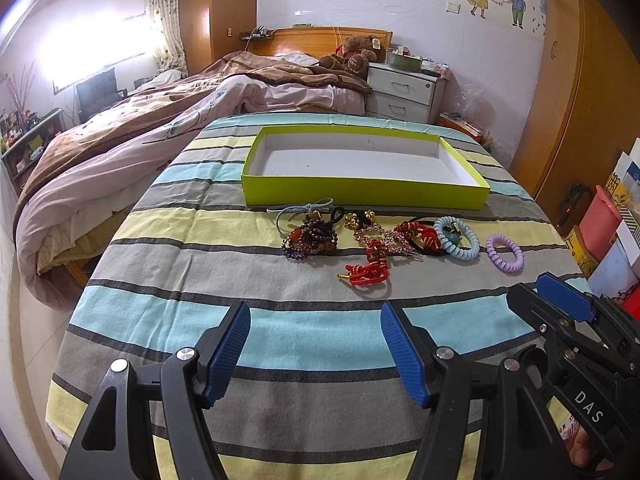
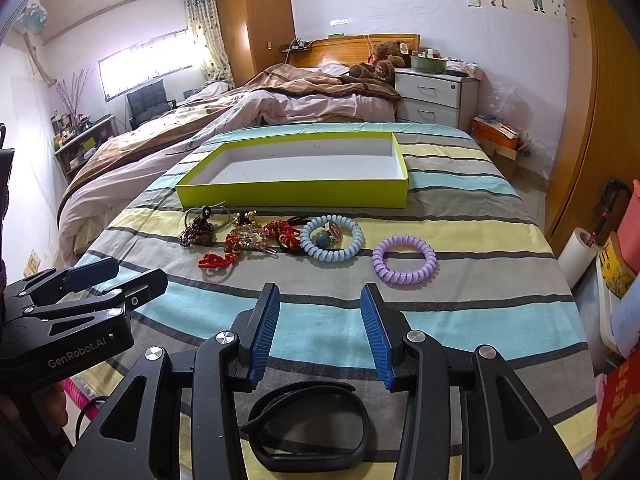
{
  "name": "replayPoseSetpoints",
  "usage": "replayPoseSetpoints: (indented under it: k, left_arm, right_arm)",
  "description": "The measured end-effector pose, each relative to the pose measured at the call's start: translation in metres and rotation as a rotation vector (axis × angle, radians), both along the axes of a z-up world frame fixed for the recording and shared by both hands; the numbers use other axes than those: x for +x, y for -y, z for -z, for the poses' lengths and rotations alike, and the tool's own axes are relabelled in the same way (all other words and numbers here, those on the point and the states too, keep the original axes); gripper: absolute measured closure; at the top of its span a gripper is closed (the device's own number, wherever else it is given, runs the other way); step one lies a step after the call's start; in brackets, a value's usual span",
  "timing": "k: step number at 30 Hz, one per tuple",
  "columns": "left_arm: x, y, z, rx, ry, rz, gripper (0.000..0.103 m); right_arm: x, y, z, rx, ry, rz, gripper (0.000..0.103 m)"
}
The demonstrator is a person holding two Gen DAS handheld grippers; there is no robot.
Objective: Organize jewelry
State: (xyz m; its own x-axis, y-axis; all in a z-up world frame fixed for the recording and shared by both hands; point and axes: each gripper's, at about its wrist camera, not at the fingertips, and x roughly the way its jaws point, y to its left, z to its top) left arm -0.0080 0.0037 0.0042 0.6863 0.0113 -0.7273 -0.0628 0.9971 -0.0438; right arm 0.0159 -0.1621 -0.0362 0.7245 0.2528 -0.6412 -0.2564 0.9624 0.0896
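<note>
The green tray [image 1: 366,196] lay on the striped cloth [image 1: 240,264] of the worktop, its white interior holding nothing. All jewelry lay outside, in a row just in front of the tray's near wall: dark bead bracelet [image 1: 310,238], red knotted cord [image 1: 366,272], blue coil band [image 2: 331,243] and, to the right of the tray's near right corner in the left wrist view, purple coil band [image 2: 404,259]. The left gripper [image 1: 315,354] and right gripper [image 2: 320,334] hovered in front of the row, jaws apart, holding nothing. A black band [image 2: 308,426] lay beneath the right gripper.
</note>
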Motion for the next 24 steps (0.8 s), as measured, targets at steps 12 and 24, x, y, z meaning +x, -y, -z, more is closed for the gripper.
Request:
replayPoseSetpoints:
  k: [12,24]
  left_arm:
    - [0.0,0.0,0.0,0.002,0.002,-0.001,0.036]
    - [-0.001,-0.004,0.0,-0.006,-0.001,0.004,0.036]
  right_arm:
    - [-0.001,0.001,-0.001,0.0,0.001,0.001,0.06]
    - [-0.005,0.015,-0.003,0.04,-0.008,-0.036,0.06]
